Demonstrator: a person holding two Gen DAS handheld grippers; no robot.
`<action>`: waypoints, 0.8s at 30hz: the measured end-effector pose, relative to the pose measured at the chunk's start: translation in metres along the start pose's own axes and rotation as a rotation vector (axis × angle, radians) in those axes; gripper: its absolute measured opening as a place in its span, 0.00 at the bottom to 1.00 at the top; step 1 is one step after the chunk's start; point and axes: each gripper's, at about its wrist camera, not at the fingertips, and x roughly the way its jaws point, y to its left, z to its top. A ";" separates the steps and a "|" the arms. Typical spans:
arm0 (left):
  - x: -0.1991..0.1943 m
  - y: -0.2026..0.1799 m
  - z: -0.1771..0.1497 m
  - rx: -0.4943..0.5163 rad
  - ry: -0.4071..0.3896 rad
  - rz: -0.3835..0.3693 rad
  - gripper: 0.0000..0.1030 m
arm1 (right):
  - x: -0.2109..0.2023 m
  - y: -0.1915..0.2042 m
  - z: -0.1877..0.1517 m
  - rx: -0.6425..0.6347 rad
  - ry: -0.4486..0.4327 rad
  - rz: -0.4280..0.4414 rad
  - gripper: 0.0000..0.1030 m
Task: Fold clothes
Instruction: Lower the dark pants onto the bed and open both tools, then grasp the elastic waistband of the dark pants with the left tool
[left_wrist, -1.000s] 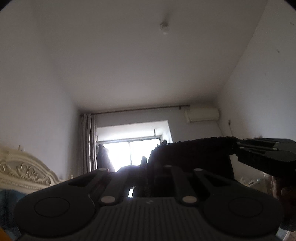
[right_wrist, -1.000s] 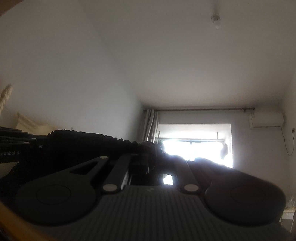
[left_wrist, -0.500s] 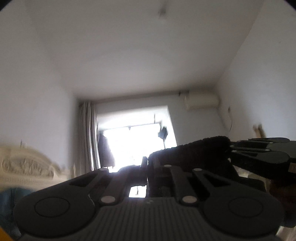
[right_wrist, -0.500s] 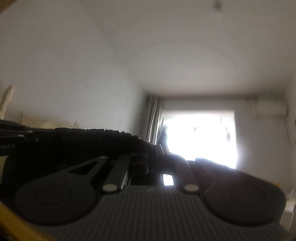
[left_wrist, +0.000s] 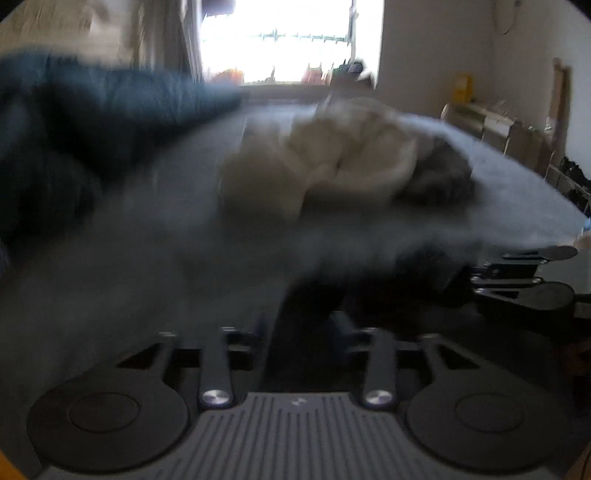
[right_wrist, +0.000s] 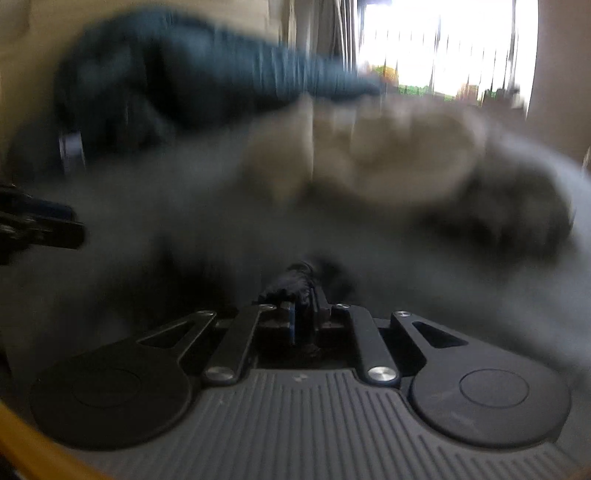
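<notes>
The bed (left_wrist: 517, 177), covered in a grey-blue sheet, fills both wrist views and serves as the reference for all positions; both frames are motion-blurred. A dark blue quilt (left_wrist: 92, 110) lies bunched along the bed's far left side. A cream garment (left_wrist: 332, 162) is heaped near the middle of the bed, with a grey garment (left_wrist: 439, 173) touching its right side. The black garment (right_wrist: 295, 284), the item being handled, lies low over the near edge of the bed, spanning between the two grippers. The left gripper (left_wrist: 301, 328) has just been opening: its jaws stand apart, with the black fabric lying between them; whether the pads touch it cannot be determined through the blur. The right gripper (right_wrist: 304, 317) has its jaws together, clamped on a bunched fold of the black garment, which protrudes from the tips. Each gripper appears side-on at the edge of the other's view.
</notes>
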 end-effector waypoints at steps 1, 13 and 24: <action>0.002 0.011 -0.005 -0.021 0.017 -0.002 0.59 | 0.001 0.000 -0.016 -0.009 0.003 0.009 0.08; 0.018 0.082 -0.006 0.001 -0.025 -0.032 0.56 | -0.052 -0.021 0.031 -0.059 -0.178 -0.095 0.33; 0.016 0.093 -0.038 -0.127 0.044 -0.108 0.23 | -0.030 -0.024 0.030 -0.085 -0.095 0.032 0.42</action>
